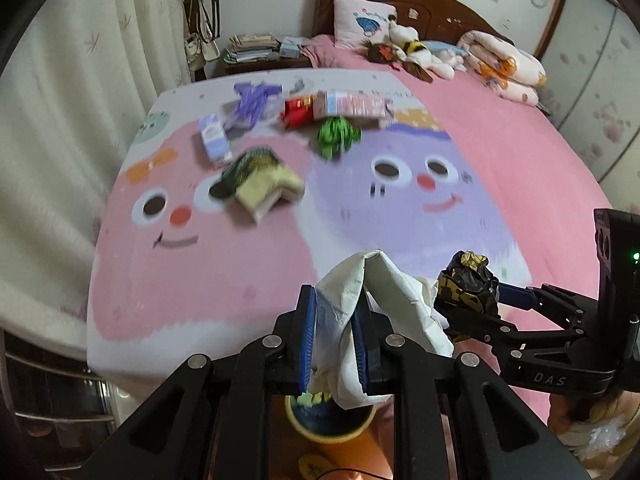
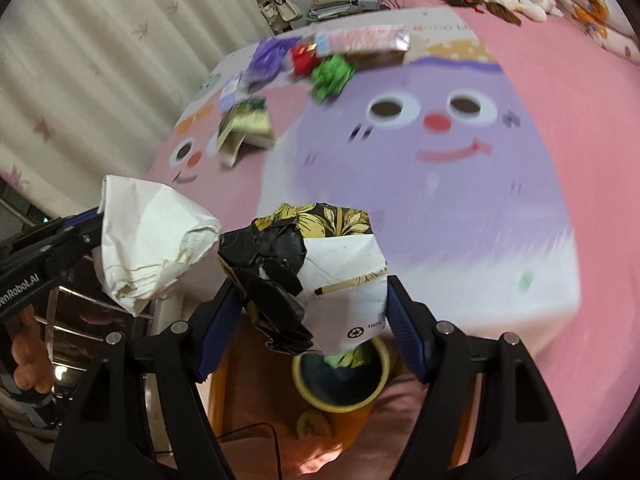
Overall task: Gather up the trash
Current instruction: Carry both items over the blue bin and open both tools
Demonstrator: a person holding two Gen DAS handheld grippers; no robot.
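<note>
My left gripper (image 1: 335,304) is shut on a crumpled white paper (image 1: 376,280), held past the foot edge of the bed. My right gripper (image 2: 310,286) is shut on a crumpled black-and-gold floral wrapper (image 2: 280,248) with a white inner side. Both hang above a yellow-rimmed bin (image 2: 304,394) on the floor, seen also in the left wrist view as the bin (image 1: 296,426). In the left wrist view the right gripper (image 1: 460,304) comes in from the right, its wrapper (image 1: 468,284) close beside the white paper. In the right wrist view the left gripper (image 2: 100,224) holds the white paper (image 2: 152,236).
More litter lies on the cartoon bedspread (image 1: 400,216) further up: a green wrapper (image 1: 338,136), a yellow-green packet (image 1: 260,178), a purple carton (image 1: 214,138), a purple wrapper (image 1: 252,104), a red packet (image 1: 298,110), a pink box (image 1: 352,106). Curtains hang at left.
</note>
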